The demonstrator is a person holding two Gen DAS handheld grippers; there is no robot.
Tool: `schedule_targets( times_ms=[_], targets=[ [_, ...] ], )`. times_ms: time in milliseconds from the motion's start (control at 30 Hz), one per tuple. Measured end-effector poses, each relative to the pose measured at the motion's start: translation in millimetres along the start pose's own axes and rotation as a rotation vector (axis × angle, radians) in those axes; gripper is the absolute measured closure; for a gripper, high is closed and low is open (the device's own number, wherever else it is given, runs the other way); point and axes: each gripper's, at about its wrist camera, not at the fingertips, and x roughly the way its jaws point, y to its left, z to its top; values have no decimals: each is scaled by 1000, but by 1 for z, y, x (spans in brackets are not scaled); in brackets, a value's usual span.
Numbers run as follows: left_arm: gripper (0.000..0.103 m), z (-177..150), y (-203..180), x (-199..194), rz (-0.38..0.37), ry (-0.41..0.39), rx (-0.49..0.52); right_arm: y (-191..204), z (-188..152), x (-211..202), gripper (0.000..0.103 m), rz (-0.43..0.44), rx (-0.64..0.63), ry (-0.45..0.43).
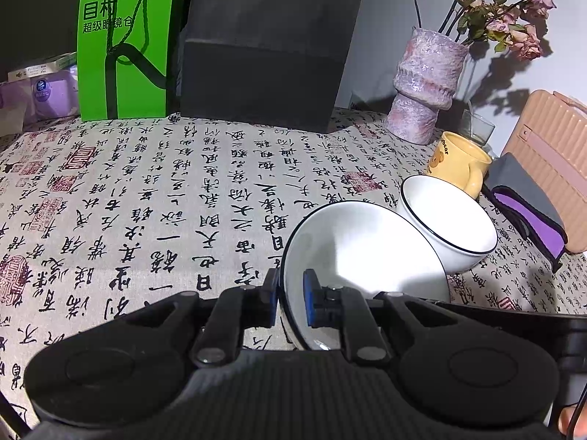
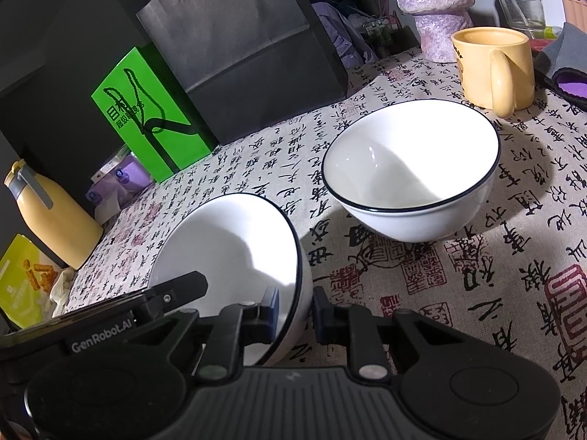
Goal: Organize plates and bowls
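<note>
Yellow mug [image 2: 493, 69] behind upright bowl [image 2: 411, 168], tilted bowl [image 2: 234, 253] (gripped) nearby

We see two glossy white ceramic bowls, one tilted [image 2: 234, 249] and one upright [image 2: 411, 168], each rimmed in a thin dark line. Beneath them our beige tablecloth [image 1: 146, 190] carries black calligraphy and red seal stamps. Behind stand a bright green paper bag [image 1: 124, 44] with black lettering, a yellow ceramic mug [image 2: 491, 66], and a mottled purple vase [image 1: 425, 84].
</note>
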Motion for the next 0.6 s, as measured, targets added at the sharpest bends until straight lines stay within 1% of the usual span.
schedule_targets(
  times_ms=[467,600],
  targets=[
    [89,0,-2,2,10,9,5,1,1,3,85,-13,-8,8],
    [89,1,-2,6,7,34,-2,4,3,6,86,-38,-21,19]
  ],
)
